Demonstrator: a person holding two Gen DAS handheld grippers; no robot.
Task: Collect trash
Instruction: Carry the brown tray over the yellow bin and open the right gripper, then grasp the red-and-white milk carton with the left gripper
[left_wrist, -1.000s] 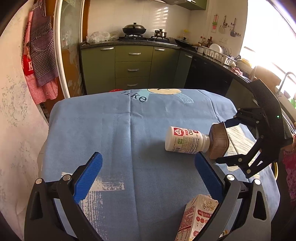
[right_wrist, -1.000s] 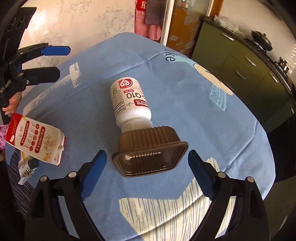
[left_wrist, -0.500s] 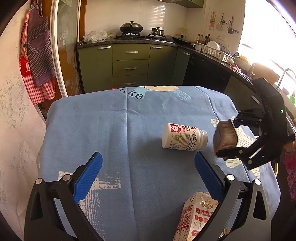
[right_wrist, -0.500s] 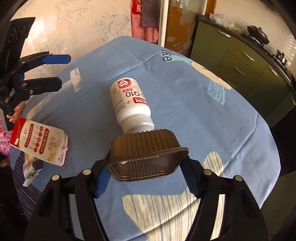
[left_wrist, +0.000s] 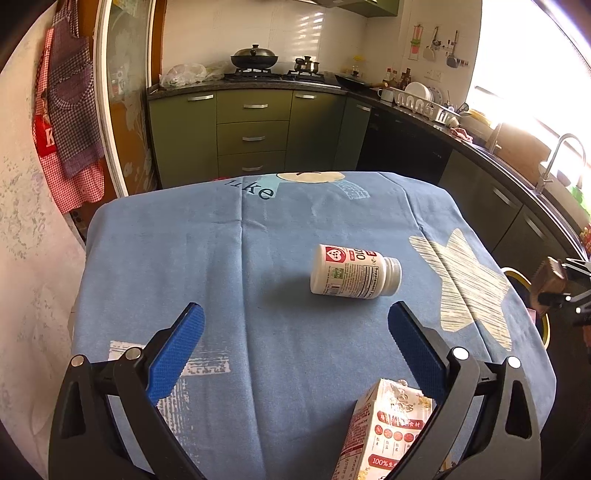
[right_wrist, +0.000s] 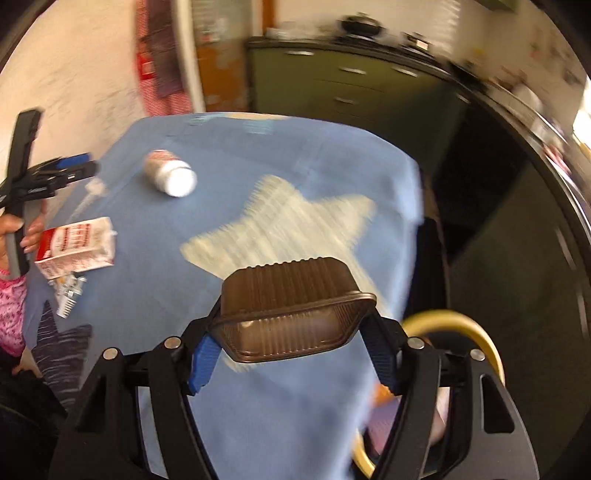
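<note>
My right gripper is clamped on a brown ribbed plastic tray: the blue pads press its two short ends, and the tray sits crosswise between the jaws with its open side facing back toward me. It is lifted clear of the blue tablecloth, over the cloth's near-right edge. Just below and to the right of these jaws curves the yellow rim of a bin; its contents are too blurred to make out.

My left gripper is spread wide and grips nothing. A white supplement bottle lies on its side just ahead of the jaws, slightly toward the right finger, cap end pointing right. A crumpled red-and-white drink carton lies below the right finger, near its base. Far off to the right of these jaws, past the cloth's edge, the tray shows held in the other gripper.
</note>
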